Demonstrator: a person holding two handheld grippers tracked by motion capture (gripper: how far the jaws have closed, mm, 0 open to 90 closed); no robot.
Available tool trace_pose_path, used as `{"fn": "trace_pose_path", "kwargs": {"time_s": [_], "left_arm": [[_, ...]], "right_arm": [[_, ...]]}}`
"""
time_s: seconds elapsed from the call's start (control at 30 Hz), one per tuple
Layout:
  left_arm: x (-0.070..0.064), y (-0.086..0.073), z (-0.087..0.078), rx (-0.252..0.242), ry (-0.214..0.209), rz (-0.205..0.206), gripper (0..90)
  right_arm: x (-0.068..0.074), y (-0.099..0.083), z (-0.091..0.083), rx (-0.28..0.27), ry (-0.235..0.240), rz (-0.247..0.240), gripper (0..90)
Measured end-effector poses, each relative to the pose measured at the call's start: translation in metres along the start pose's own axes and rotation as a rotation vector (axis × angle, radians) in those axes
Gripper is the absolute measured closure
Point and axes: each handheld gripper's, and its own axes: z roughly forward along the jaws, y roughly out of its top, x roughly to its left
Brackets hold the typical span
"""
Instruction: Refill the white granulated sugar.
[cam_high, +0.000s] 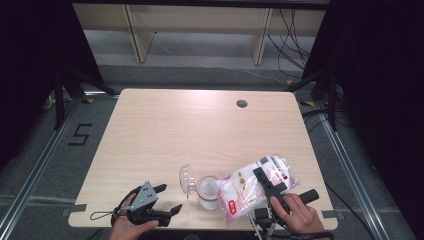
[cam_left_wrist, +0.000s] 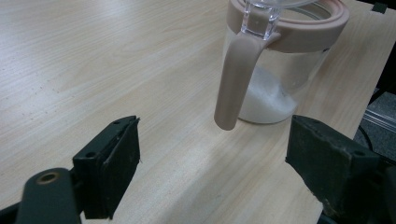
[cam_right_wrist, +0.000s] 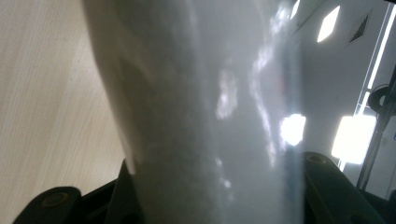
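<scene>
At the frame's bottom, my right gripper (cam_high: 267, 186) clamps the bag (cam_high: 250, 192) over the jar (cam_high: 209, 192); my left gripper's (cam_high: 169, 198) fingers gape empty.

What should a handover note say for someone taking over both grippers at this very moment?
Left gripper: open, holding nothing, on the table short of the jar.
Right gripper: shut on the clear plastic bag of white powder, tilted toward the jar.
Clear jar with pink rim and handle: upright near the wooden table's front edge, clear lid flipped open, some white powder at the bottom.
Done: jar opened, a little powder in.
Left, likely: finish pouring, put the bag down, close the lid.
</scene>
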Motion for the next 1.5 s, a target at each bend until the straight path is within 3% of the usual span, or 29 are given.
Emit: {"fn": "trace_pose_path", "kwargs": {"time_s": [0.07, 0.13, 0.3, 0.33, 0.4, 0.43, 0.7, 0.73, 0.77, 0.8, 0.93, 0.97, 1.3, 1.37, 1.4, 1.43, 1.47, 1.5], "left_arm": [[0.000, 0.000, 0.001, -0.003, 0.000, -0.005, 16.9], [0.000, 0.000, 0.000, -0.002, 0.000, -0.002, 17.0], [0.000, 0.000, 0.000, 0.000, 0.001, 0.000, 17.0], [0.000, 0.000, 0.000, 0.000, 0.001, 0.000, 17.0], [0.000, 0.000, 0.000, 0.000, 0.001, -0.001, 17.0], [0.000, 0.000, 0.000, 0.000, 0.001, -0.001, 16.9], [0.000, 0.000, 0.000, 0.006, -0.003, 0.004, 17.0], [0.000, 0.000, 0.000, 0.005, 0.001, 0.007, 17.0], [0.000, 0.000, 0.000, 0.003, 0.005, 0.008, 17.0], [-0.001, 0.000, 0.000, 0.002, 0.005, 0.004, 17.0], [-0.001, 0.000, 0.000, 0.000, 0.002, 0.005, 17.0], [-0.001, 0.000, 0.000, 0.000, 0.004, 0.005, 17.0], [-0.001, 0.000, 0.000, 0.001, 0.002, 0.002, 17.0], [-0.001, 0.000, 0.000, 0.000, 0.002, 0.002, 16.9], [-0.001, 0.000, 0.001, 0.001, 0.003, 0.002, 16.9], [-0.001, 0.000, 0.001, 0.000, 0.003, 0.002, 16.9], [-0.001, 0.000, 0.001, 0.001, 0.003, 0.002, 17.0], [-0.001, 0.000, 0.001, 0.002, 0.002, 0.003, 17.0]], "right_arm": [[-0.003, 0.000, 0.000, -0.010, -0.015, -0.028, 58.9], [-0.002, -0.001, 0.000, -0.007, -0.008, -0.013, 59.0], [-0.004, 0.000, -0.001, -0.005, -0.009, -0.031, 59.1], [-0.001, 0.001, -0.001, -0.001, -0.009, 0.001, 59.2], [-0.003, 0.003, -0.001, -0.019, -0.006, -0.020, 59.2], [0.000, 0.003, -0.001, -0.015, -0.003, 0.004, 59.2], [-0.002, 0.007, -0.002, -0.034, -0.010, -0.026, 59.5], [0.001, 0.007, -0.002, -0.023, -0.003, 0.009, 59.5], [0.000, 0.007, -0.002, -0.024, -0.006, 0.006, 59.5], [-0.003, 0.008, -0.002, -0.038, -0.014, -0.026, 59.5], [-0.001, 0.010, -0.002, -0.041, -0.010, -0.007, 59.5], [-0.003, 0.010, -0.002, -0.046, -0.013, -0.025, 59.6], [-0.004, 0.014, -0.003, -0.057, -0.021, -0.027, 59.7], [-0.005, 0.015, -0.002, -0.067, -0.016, -0.051, 59.8], [-0.004, 0.015, -0.004, -0.050, 0.000, -0.026, 59.8], [-0.005, 0.016, -0.003, -0.062, -0.012, -0.045, 59.8], [-0.004, 0.016, -0.004, -0.058, -0.017, -0.031, 59.8], [-0.006, 0.016, -0.003, -0.072, -0.020, -0.055, 59.8]]}}
